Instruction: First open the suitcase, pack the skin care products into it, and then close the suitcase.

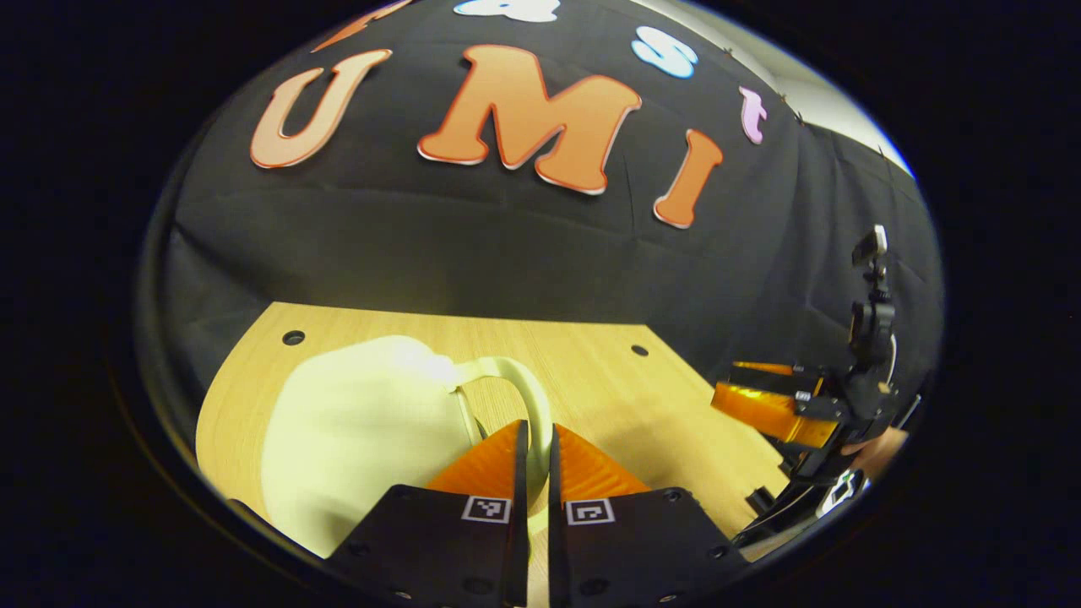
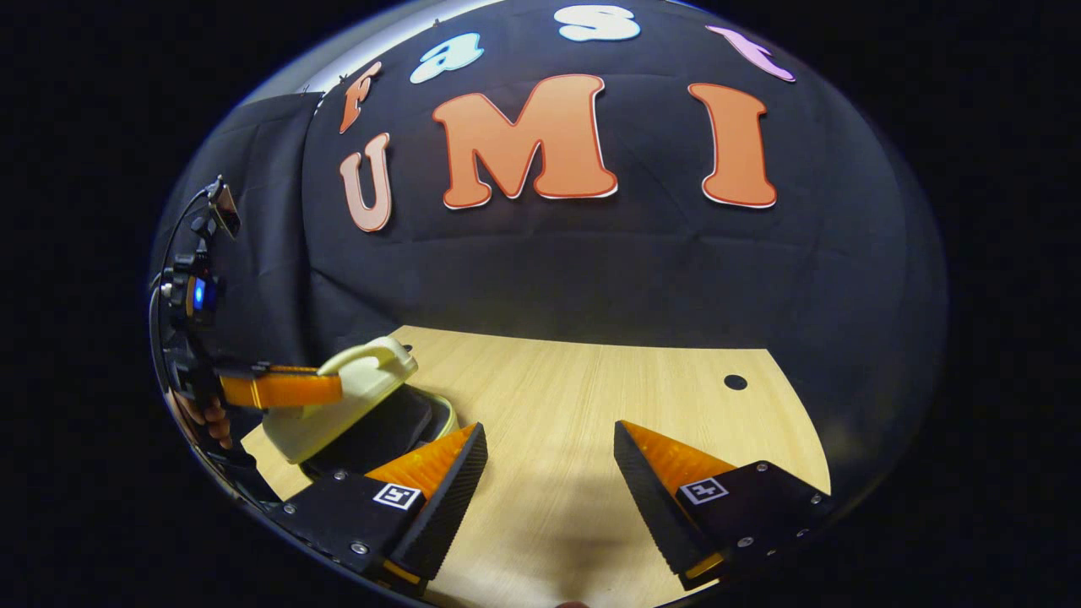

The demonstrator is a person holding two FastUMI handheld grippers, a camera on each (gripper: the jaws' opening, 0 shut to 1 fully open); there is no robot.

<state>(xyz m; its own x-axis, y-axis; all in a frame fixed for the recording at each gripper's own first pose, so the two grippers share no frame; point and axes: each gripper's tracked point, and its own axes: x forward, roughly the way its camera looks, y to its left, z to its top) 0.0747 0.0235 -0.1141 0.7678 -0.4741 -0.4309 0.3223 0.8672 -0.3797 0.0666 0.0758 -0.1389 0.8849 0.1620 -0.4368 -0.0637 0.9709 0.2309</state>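
Note:
A small cream suitcase [image 1: 363,431] lies on the wooden table [image 1: 608,380]. Its curved handle [image 1: 528,380] runs between the fingers of my left gripper [image 1: 538,447], which is shut on it. In the right gripper view the suitcase lid [image 2: 329,418] is tilted up at the handle [image 2: 376,355], and a dark gap [image 2: 380,431] shows under it. There my left gripper [image 2: 334,390] reaches in from the left, held by a hand [image 2: 211,422]. My right gripper [image 2: 549,439] stands open over bare table to the right of the suitcase. It is also in the left gripper view as the right gripper [image 1: 760,393].
The tabletop [image 2: 591,397] has small round holes [image 2: 735,382] near its back corners. The black cloth wall [image 2: 591,270] closes off the back of the table. Open table surface lies right of the suitcase.

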